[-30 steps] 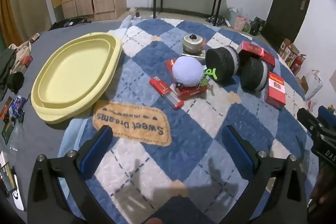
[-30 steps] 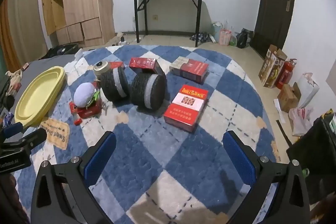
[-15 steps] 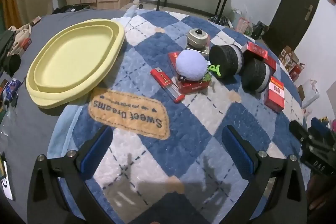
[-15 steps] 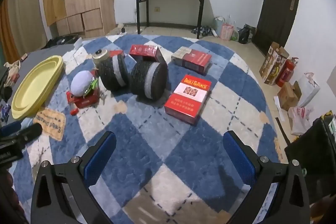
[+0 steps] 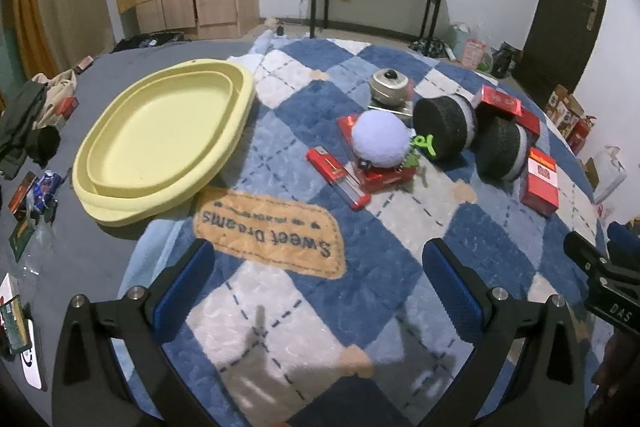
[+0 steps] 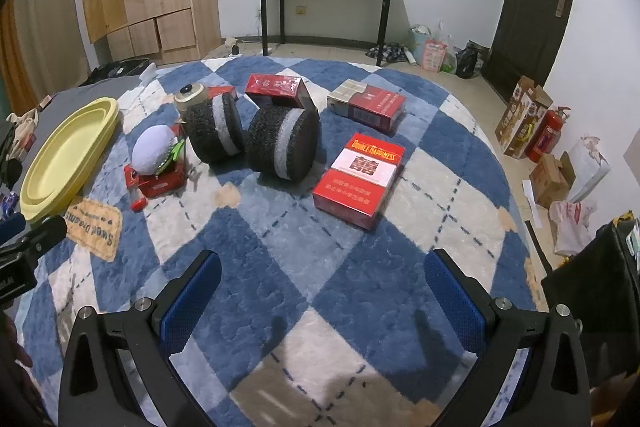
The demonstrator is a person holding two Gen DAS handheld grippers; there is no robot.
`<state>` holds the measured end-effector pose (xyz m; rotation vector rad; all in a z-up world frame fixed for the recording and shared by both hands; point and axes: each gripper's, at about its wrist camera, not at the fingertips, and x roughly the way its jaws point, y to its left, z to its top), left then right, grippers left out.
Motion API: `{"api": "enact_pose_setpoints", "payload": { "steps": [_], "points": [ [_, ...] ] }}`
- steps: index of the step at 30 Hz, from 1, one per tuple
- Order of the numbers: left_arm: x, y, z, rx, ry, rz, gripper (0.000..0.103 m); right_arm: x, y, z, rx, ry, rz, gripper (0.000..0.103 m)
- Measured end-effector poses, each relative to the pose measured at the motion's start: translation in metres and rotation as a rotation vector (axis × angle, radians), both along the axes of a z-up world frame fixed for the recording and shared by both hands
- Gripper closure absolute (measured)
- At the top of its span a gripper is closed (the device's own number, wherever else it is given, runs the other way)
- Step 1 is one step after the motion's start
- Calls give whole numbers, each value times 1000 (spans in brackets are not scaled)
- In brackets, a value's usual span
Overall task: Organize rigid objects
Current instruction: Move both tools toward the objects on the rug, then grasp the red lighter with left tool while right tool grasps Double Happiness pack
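Both tongs, the left gripper (image 5: 318, 279) and right gripper (image 6: 322, 285), gape wide and empty, drawn slightly nearer the cluster than a second ago. Nothing is moved yet: the red cardboard boxes (image 6: 358, 179) and black foam rolls (image 6: 282, 143) lie mid-blanket (image 6: 280, 247), the yellow oval plastic tray (image 5: 160, 139) empty at its left edge.

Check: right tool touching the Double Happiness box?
Apart. In the right wrist view the right tool is open, with a wide stretch of bare rug between its fingertips and the Double Happiness box.
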<state>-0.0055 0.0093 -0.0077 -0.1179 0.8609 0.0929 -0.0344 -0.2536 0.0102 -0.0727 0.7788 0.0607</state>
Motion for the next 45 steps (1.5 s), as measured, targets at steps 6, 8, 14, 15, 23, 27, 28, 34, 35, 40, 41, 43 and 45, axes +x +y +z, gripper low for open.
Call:
{"api": "enact_pose_setpoints", "payload": {
  "steps": [6,8,14,15,23,27,28,34,35,40,41,43,45],
  "points": [
    [1,-2,-5,-28,29,-15,0,0,0,1,5,0,8,0],
    [1,-2,-7,-17,40,-11,0,1,0,1,0,0,7,0],
    [3,2,-16,-42,85,-2,0,2,-2,1,13,8,-7,0],
    [5,3,-17,-44,90,-1,0,2,-3,0,19,11,-15,0],
    [41,-2,-40,-20,131,6,0,19,-14,-9,39,-8,-133,0],
    [64,1,-68,-53,166,54,0,38,-18,-26,40,20,-181,0],
    [71,1,-74,-58,171,62,0,43,-18,-30,43,31,-184,0],
    [106,-2,-88,-27,135,54,0,73,-18,-52,56,64,-179,0],
    [108,1,-88,-25,132,52,0,76,-17,-56,49,64,-175,0],
    [97,22,-87,8,137,68,0,96,-21,-66,33,59,-192,0],
    [94,28,-88,-7,137,83,0,98,-22,-67,29,55,-199,0],
    [91,32,-88,-19,120,79,0,103,-25,-71,24,53,-215,0],
    [93,26,-88,19,113,65,0,109,-26,-77,-15,56,-235,0]
  ]
}}
